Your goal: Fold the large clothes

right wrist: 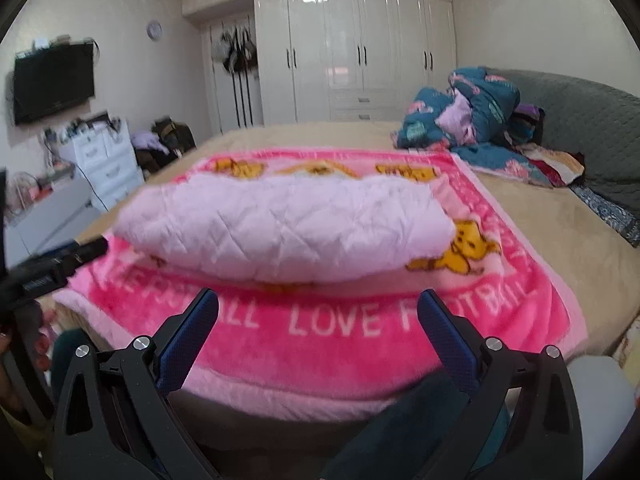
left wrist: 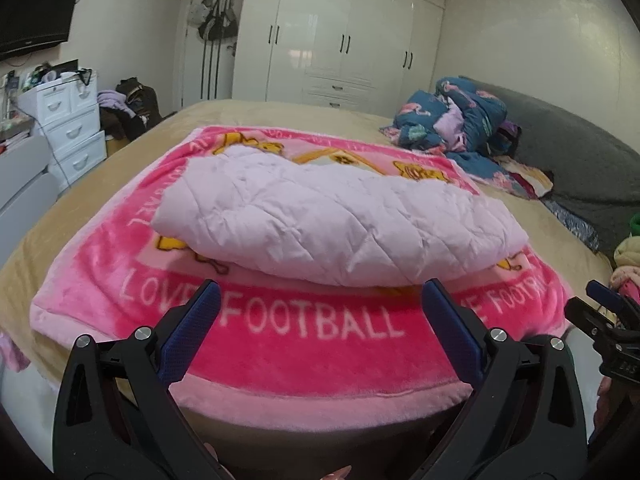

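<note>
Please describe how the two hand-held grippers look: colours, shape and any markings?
Both look alike. The left hand-held gripper and the right hand-held gripper have black angular frames with triangular cut-outs, round silver bolts, and flat fingers faced with textured blue pads. No cables are visible.

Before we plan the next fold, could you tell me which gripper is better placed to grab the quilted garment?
Neither clearly. The left gripper and right gripper are both open, just short of the garment's near edge; a slight lean left, being better centred.

One folded lilac quilted garment (left wrist: 332,224), one pink football blanket (left wrist: 312,328) under it, one bed (left wrist: 280,114), one heap of blue bedding (left wrist: 452,120), two grippers, four blue fingers (left wrist: 200,320).
</note>
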